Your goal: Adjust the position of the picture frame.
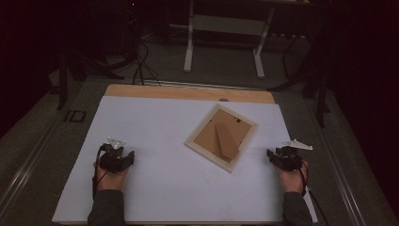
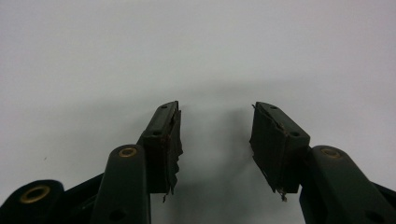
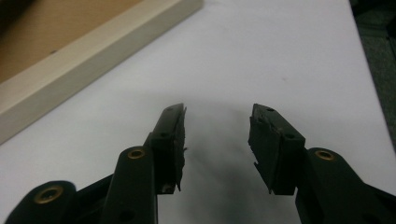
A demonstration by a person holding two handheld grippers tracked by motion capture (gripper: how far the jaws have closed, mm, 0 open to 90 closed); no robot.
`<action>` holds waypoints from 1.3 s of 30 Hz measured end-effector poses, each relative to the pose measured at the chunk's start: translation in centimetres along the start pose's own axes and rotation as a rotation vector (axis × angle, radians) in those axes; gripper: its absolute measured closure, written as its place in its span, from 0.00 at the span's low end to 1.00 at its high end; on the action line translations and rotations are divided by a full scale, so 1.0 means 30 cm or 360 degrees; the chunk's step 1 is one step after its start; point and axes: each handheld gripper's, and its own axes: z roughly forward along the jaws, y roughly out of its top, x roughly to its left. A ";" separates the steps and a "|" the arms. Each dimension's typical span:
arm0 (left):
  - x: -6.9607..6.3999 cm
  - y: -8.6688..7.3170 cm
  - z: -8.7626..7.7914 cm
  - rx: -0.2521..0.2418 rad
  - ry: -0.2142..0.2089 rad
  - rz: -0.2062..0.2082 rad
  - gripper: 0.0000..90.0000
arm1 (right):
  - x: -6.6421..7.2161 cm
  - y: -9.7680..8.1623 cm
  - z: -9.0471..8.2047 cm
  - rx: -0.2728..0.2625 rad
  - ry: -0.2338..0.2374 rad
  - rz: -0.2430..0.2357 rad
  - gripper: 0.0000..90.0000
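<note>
frame (image 1: 221,137) face down between two parted grippers

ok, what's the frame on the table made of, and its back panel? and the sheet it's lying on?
Frame: looks like pale unfinished wood, matte, with square-cut edges in the right gripper view. Back panel: brown fibreboard or card by its flat, dull tone, with a fold-out stand of the same stuff. Sheet: smooth matte white, paper or thin plastic; can't tell which.

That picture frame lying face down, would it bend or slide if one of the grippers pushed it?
The picture frame looks like stiff pale wood, so it likely won't bend. Lying flat on the smooth white table, it would probably slide, not tip. Its stand flap might swing loose when lifted.
</note>
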 end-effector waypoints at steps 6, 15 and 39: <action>-0.015 0.006 -0.028 -0.0049 -0.0065 0.0050 0.52 | 0.014 0.005 -0.007 -0.0005 0.0030 -0.0028 0.61; -0.038 0.005 -0.029 -0.0024 -0.0122 0.0091 0.51 | 0.062 0.011 0.003 -0.0005 0.0044 -0.0075 0.60; -0.041 0.009 -0.031 -0.0018 -0.0213 0.0038 0.52 | 0.145 0.110 0.056 -0.0022 0.0131 -0.0212 0.73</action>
